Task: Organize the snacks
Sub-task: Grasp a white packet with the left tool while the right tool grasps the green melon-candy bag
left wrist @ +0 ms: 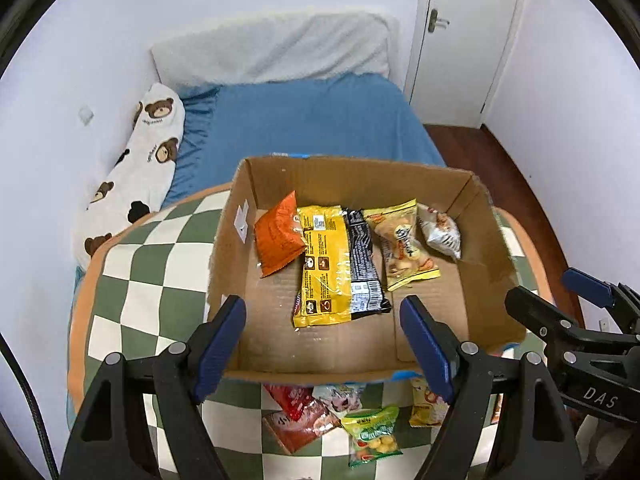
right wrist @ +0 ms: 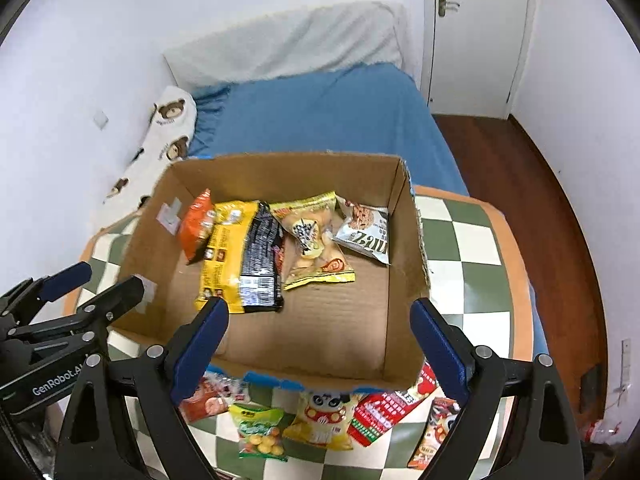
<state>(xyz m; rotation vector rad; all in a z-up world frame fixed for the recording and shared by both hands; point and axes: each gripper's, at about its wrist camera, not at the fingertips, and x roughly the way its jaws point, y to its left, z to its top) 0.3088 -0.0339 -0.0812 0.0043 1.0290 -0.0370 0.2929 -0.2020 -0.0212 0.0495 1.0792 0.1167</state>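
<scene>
Both grippers hang above the near edge of a cardboard box [left wrist: 492, 264], pointing steeply down, and neither holds anything. Left gripper [left wrist: 323, 346] has its blue-padded jaws spread wide, with only the box floor and the near wall showing between them. Right gripper [right wrist: 320, 342] stands spread wider still, its gap likewise bare of any packet. Each gripper shows at the edge of the other's view, so they sit side by side and apart.

Inside the box, five snack packets lie in a row against the far half of the floor. From the left: an orange packet [left wrist: 278, 236] leaning at the left wall, a long yellow packet [left wrist: 324, 268] overlapping its edge, a black packet [left wrist: 364, 264] lying partly under the yellow one, a pale yellow packet [left wrist: 404, 246] with biscuits pictured on it, and a small white packet [left wrist: 440, 232] tilted near the far right corner. The near half of the box floor is bare cardboard.

More packets lie loose outside, just in front of the near wall, on a green-and-white checked cloth [left wrist: 160, 256]: a green bag of round sweets [right wrist: 260, 428], a yellow bag with a panda [right wrist: 324, 416], a red packet [right wrist: 384, 408], and a reddish one [left wrist: 296, 416] partly under the left gripper. The box sits on this cloth at the foot of a bed with a blue sheet [left wrist: 312, 120].
</scene>
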